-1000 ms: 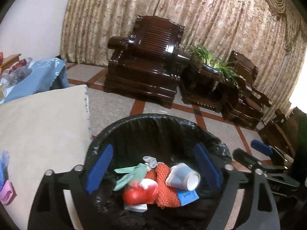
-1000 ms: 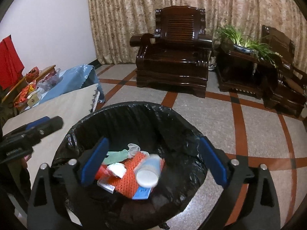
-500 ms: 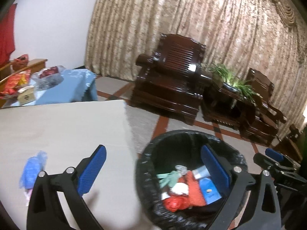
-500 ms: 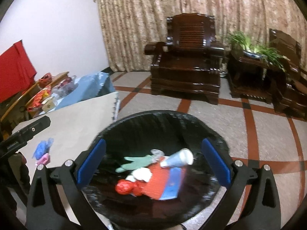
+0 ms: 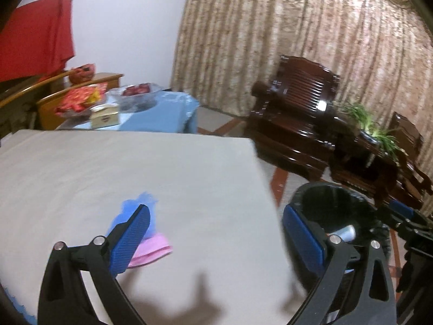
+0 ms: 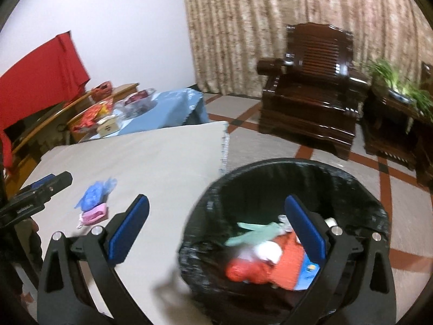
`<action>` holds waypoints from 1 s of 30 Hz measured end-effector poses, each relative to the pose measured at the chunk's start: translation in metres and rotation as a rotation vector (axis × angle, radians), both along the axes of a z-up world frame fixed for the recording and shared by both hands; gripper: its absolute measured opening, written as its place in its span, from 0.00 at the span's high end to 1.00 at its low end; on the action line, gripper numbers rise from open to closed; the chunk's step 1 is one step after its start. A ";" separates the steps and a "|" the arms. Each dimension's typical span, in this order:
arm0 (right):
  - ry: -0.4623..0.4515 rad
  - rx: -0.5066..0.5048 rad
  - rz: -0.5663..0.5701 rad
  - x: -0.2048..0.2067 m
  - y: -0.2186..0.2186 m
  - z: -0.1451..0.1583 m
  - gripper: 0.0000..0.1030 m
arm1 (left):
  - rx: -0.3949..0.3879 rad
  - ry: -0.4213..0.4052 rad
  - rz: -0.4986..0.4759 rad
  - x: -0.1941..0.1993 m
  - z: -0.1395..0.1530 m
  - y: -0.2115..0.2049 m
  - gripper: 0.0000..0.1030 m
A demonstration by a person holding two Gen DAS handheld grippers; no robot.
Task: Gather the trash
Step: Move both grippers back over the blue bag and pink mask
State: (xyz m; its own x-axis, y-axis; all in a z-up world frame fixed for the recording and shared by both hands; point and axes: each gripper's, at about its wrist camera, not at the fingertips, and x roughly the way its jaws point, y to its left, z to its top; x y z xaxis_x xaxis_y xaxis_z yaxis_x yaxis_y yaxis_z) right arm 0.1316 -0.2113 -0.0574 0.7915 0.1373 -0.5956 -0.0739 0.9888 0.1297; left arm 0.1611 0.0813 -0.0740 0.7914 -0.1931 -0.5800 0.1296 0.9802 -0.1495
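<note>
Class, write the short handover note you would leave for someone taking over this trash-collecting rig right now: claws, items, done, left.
Left claw: open, empty, above the beige table, near the blue wrapper and pink packet.
Right claw: open, empty, over the table edge and the black-lined bin.
Done: the bin holds several pieces, including a red item and a green glove.
Left: the blue wrapper and pink packet lie touching on the table; pick up both and drop them in the bin.
</note>
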 end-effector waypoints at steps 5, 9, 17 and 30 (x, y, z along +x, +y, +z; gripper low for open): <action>-0.001 -0.013 0.071 0.009 0.040 -0.003 0.05 | 0.018 0.019 0.066 -0.006 -0.010 0.039 0.06; -0.004 -0.014 0.127 0.021 0.073 -0.006 0.05 | 0.024 0.025 0.113 -0.010 -0.015 0.064 0.06; 0.003 -0.006 0.200 0.046 0.118 -0.017 0.05 | 0.037 0.052 0.151 0.001 -0.029 0.097 0.06; 0.054 -0.024 0.204 0.083 0.138 -0.043 0.05 | 0.033 0.144 0.110 0.050 -0.073 0.098 0.08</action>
State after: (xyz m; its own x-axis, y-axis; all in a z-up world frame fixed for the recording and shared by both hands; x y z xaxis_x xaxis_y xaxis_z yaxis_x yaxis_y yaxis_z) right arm 0.2145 -0.0735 -0.1001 0.7160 0.2765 -0.6410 -0.2661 0.9570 0.1156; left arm 0.2116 0.1790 -0.1471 0.7148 -0.0890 -0.6936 0.0013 0.9920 -0.1259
